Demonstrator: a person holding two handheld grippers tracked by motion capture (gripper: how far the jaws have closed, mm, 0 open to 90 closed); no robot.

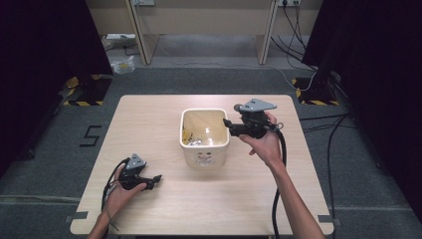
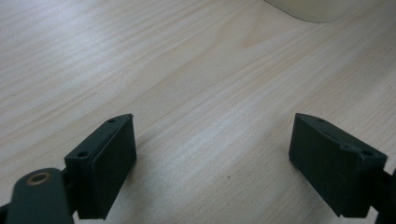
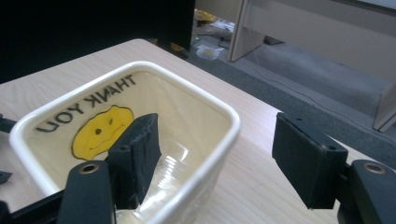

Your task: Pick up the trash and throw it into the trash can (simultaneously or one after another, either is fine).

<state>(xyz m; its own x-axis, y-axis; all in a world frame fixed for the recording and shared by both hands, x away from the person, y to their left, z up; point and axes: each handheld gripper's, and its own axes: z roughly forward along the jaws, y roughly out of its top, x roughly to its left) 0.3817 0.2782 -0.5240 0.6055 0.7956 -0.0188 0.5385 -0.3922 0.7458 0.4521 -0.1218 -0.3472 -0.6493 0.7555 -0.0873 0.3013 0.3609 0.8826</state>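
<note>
Pale wood grain runs across the counter [image 1: 164,209], which stands on grey carpet between dark curtains. Near its middle sits a cream square tub [image 1: 204,149] with rounded corners and a thick glossy rim. One inner wall carries a yellow smiley face [image 3: 100,130] and the words "THANK YOU" in dark letters; crumpled clear plastic [image 3: 168,175] lies at the bottom. The right gripper [image 1: 230,124] hovers at the tub's right rim, its fingers spread wide and holding nothing, one finger [image 3: 140,154] over the inside and the other outside above the counter. The left gripper [image 1: 155,178] rests low near the counter's front left, well apart from the tub, its fingers likewise wide open and empty over bare wood.
</note>
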